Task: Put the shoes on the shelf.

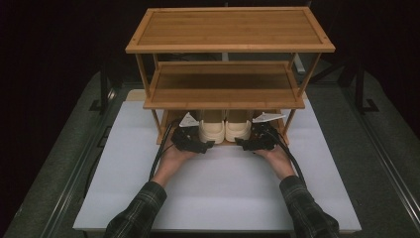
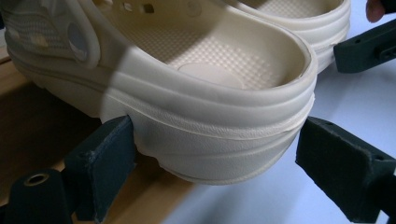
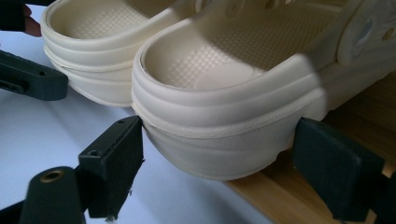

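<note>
A pair of cream foam clogs stands side by side on the bottom tier of a bamboo rack [image 1: 224, 99], heels toward me and jutting past its front edge. My left gripper [image 1: 205, 144] has both pads against the heel of the left clog [image 1: 212, 128], one on each side [image 2: 201, 93]. My right gripper [image 1: 243, 144] clasps the heel of the right clog [image 1: 238, 128] the same way [image 3: 224, 84]. In the left gripper view, the right clog [image 2: 303, 18] and the other gripper's jaw show behind. The toes are hidden under the middle shelf.
The rack has three slatted tiers; the top shelf [image 1: 230, 29] and the middle one overhang the clogs. It stands at the back of a white board [image 1: 223, 193] on a grey table. Cables trail from both grippers along the forearms.
</note>
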Available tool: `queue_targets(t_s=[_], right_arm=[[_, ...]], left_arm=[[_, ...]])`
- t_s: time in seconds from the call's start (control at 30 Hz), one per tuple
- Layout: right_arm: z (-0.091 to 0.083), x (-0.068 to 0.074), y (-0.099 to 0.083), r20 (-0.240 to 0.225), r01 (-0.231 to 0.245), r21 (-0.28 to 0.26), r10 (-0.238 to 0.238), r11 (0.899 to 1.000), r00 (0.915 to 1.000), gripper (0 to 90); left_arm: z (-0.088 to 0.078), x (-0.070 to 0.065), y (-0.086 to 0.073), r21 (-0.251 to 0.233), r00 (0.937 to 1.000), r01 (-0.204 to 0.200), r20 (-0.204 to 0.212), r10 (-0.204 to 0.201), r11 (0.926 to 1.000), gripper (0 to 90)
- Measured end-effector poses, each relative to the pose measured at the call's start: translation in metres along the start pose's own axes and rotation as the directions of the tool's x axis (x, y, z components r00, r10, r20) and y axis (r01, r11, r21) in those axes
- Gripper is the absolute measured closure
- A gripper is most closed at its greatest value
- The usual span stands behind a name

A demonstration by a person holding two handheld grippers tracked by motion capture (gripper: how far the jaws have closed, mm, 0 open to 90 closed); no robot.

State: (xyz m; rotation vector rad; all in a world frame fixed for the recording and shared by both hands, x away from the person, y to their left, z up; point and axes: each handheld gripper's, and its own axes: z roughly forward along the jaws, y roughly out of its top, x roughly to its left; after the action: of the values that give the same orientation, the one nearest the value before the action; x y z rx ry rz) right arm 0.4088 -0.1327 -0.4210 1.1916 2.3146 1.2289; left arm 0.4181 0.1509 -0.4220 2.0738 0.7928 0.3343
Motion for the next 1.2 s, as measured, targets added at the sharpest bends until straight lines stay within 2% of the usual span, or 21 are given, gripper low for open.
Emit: queue_targets(t_s=[0.07, 0.1, 0.13, 0.2, 0.3, 0.37, 0.43, 0.47, 0.5, 0.6, 0.63, 0.8, 0.9, 1.0, 1.1, 1.2], right_arm=[[0.003, -0.002, 0.002, 0.010, -0.005, 0.011, 0.005, 1.000, 0.9999, 16.9], [0.006, -0.007, 0.006, 0.020, 0.017, -0.010, -0.017, 1.000, 0.9997, 16.9], [0.006, -0.007, 0.006, 0.020, 0.017, -0.010, -0.017, 1.000, 0.9997, 16.9], [0.007, -0.006, 0.008, 0.026, -0.042, 0.014, 0.042, 0.999, 0.9988, 17.0], [0.012, -0.010, 0.005, 0.035, -0.016, 0.013, 0.016, 1.000, 0.9993, 18.1], [0.016, -0.013, 0.002, 0.054, 0.003, 0.022, -0.004, 1.000, 0.9985, 18.7], [0.018, -0.013, 0.001, 0.065, -0.003, 0.034, 0.001, 0.999, 0.9979, 19.2], [0.019, -0.013, 0.000, 0.067, -0.004, 0.040, 0.001, 0.999, 0.9978, 19.2], [0.020, -0.013, 0.000, 0.069, -0.001, 0.047, -0.003, 0.999, 0.9976, 19.2], [0.022, -0.013, -0.002, 0.070, 0.003, 0.060, -0.008, 0.998, 0.9975, 19.1], [0.024, -0.013, -0.003, 0.073, 0.009, 0.072, -0.014, 0.997, 0.9972, 19.1], [0.022, -0.012, -0.003, 0.081, 0.014, 0.058, -0.019, 0.998, 0.9966, 17.4], [0.017, -0.012, -0.001, 0.072, -0.010, 0.033, 0.007, 0.999, 0.9974, 15.5], [0.014, -0.012, 0.000, 0.057, -0.015, 0.026, 0.013, 1.000, 0.9983, 13.2], [0.010, -0.013, 0.000, 0.061, -0.014, 0.021, 0.013, 1.000, 0.9980, 10.3], [0.007, -0.013, -0.001, 0.067, -0.013, 0.022, 0.012, 1.000, 0.9977, 8.4]], left_arm=[[0.003, 0.001, 0.002, -0.001, 0.9999, 0.012, -0.006, -0.012, 0.9999, 11.7], [0.006, 0.005, 0.003, -0.019, 0.9998, 0.014, -0.015, -0.014, 0.9997, 11.8], [0.006, 0.005, 0.003, -0.019, 0.9998, 0.014, -0.015, -0.014, 0.9997, 11.8], [0.011, 0.008, 0.004, -0.008, 0.9997, 0.009, -0.023, -0.009, 0.9999, 11.8], [0.018, 0.008, 0.002, 0.024, 0.9991, -0.025, -0.033, 0.026, 0.9994, 11.7], [0.022, 0.009, 0.000, 0.036, 0.9991, -0.023, -0.035, 0.024, 0.9991, 11.7], [0.025, 0.009, -0.001, 0.044, 0.9991, -0.015, -0.040, 0.017, 0.9989, 11.8], [0.025, 0.009, -0.001, 0.044, 0.9991, -0.015, -0.040, 0.017, 0.9989, 11.7], [0.026, 0.010, -0.002, 0.065, 0.9988, -0.031, -0.036, 0.034, 0.9974, 11.7], [0.029, 0.011, -0.005, 0.078, 0.9984, -0.028, -0.048, 0.032, 0.9965, 11.6], [0.029, 0.011, -0.005, 0.075, 0.9985, -0.026, -0.046, 0.030, 0.9968, 11.5], [0.027, 0.011, -0.004, 0.084, 0.9979, -0.028, -0.056, 0.033, 0.9961, 11.9], [0.023, 0.010, -0.002, 0.075, 0.9984, -0.031, -0.044, 0.034, 0.9967, 12.2], [0.021, 0.010, -0.001, 0.068, 0.9989, -0.014, -0.044, 0.017, 0.9976, 12.2], [0.017, 0.007, 0.000, 0.082, 0.9987, -0.029, -0.040, 0.032, 0.9962, 12.1], [0.012, 0.005, 0.001, 0.081, 0.9989, -0.028, -0.036, 0.031, 0.9963, 12.1]])
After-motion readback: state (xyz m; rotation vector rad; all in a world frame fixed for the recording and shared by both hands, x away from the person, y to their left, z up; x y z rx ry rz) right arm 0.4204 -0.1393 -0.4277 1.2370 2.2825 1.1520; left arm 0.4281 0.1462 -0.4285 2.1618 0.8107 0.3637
